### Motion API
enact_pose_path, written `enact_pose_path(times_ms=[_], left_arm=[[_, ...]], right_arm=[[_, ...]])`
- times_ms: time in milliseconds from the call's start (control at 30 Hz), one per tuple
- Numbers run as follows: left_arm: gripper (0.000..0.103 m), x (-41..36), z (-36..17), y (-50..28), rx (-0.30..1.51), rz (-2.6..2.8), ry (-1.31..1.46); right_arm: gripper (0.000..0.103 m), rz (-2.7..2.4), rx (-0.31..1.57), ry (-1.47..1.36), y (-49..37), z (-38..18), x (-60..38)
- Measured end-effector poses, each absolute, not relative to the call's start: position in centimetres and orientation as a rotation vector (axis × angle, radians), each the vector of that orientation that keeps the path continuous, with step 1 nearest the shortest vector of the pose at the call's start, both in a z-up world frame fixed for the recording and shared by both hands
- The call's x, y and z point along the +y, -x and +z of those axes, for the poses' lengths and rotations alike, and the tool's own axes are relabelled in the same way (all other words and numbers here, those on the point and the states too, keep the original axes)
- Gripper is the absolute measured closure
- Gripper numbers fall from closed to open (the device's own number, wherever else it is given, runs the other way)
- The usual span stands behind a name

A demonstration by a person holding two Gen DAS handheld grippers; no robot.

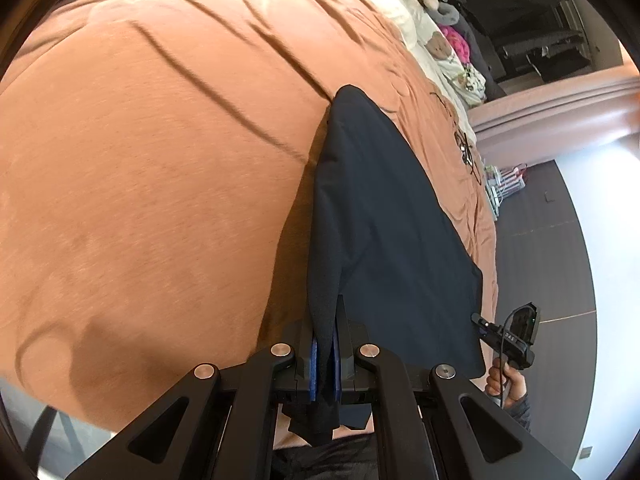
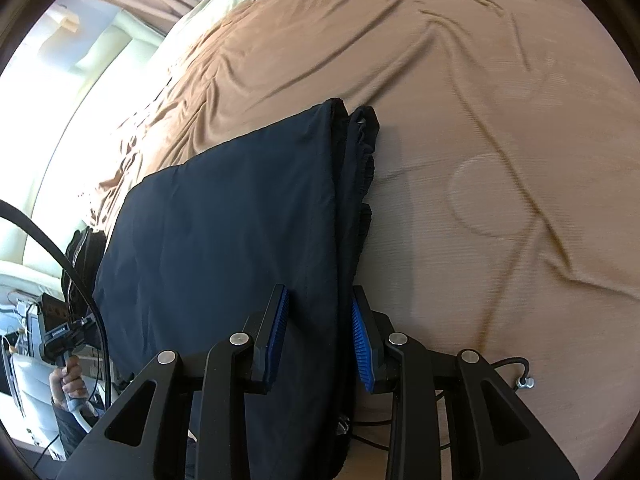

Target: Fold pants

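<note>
Dark navy pants (image 1: 384, 208) are held up over the brown bedspread (image 1: 140, 160), long axis stretched across between both grippers, far edge resting on the bed. Left gripper (image 1: 326, 344) is clamped tight on one bunched end; right gripper (image 2: 320, 332) is partly closed on the thicker waistband end, fabric pinched between blue fingers (image 2: 362, 344). Cloth looks smooth, already doubled

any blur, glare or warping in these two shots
Left wrist view: the bedspread is smeared by motion blur, the fisheye bends the floor into an arc, and the pants stay fairly sharp. Right wrist view: the window side is blown out white, and the bedspread at right is blurred.
</note>
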State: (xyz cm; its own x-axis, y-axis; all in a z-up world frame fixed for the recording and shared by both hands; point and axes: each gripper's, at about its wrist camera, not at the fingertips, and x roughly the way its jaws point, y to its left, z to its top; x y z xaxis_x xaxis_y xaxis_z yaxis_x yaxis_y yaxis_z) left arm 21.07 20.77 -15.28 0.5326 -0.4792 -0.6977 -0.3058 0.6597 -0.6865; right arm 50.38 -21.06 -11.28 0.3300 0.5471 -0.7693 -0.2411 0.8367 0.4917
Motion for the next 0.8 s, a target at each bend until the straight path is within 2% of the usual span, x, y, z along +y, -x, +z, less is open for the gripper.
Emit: enact_pose_path(times_ms=[267, 533, 800], left_arm=[[0.097, 21.3, -16.6, -20.3, 1.036, -0.103, 0.913], [0.097, 21.8, -18.3, -19.4, 1.018, -0.100, 0.962], [0.096, 22.0, -18.5, -18.1, 1.001, -0.075, 0.973]], right_arm=[[0.075, 0.494, 1.116, -0.275, -51.1, -11.5, -18.6], [0.075, 0.399, 0.986, -0.193, -48.2, -6.9, -18.3], [0.075, 0.498, 0.925, -0.136, -45.0, -4.6, -12.6]])
